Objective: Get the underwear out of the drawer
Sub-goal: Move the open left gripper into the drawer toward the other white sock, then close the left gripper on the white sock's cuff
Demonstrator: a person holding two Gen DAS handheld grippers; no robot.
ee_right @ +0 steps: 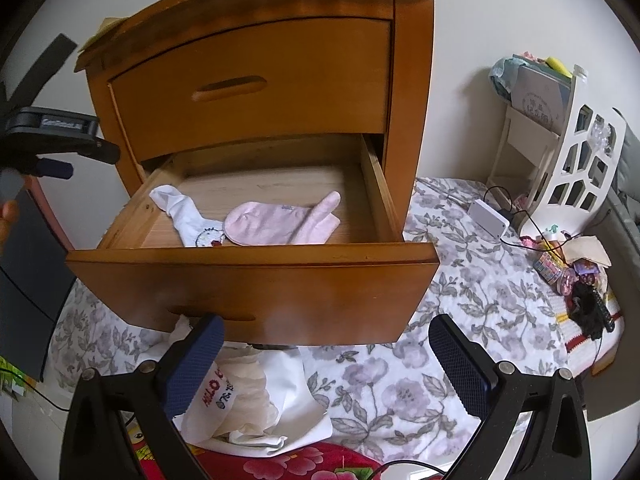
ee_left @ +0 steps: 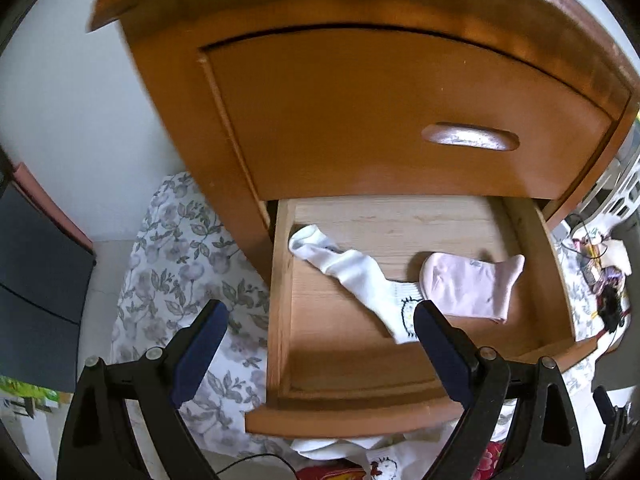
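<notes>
In the left wrist view, the left hand-held gripper hangs over the pulled-out lower drawer, jaws spread wide with nothing between them, its left finger outside the drawer wall above the floral bedspread and its right finger above the white sock, probably lining up for a pick. Right of that sock, partly overlapping it, lies the pink sock. In the right wrist view, the right hand-held gripper waits wide open and empty below the drawer front, over a heap of white garments on the bed, likely underwear already removed.
</notes>
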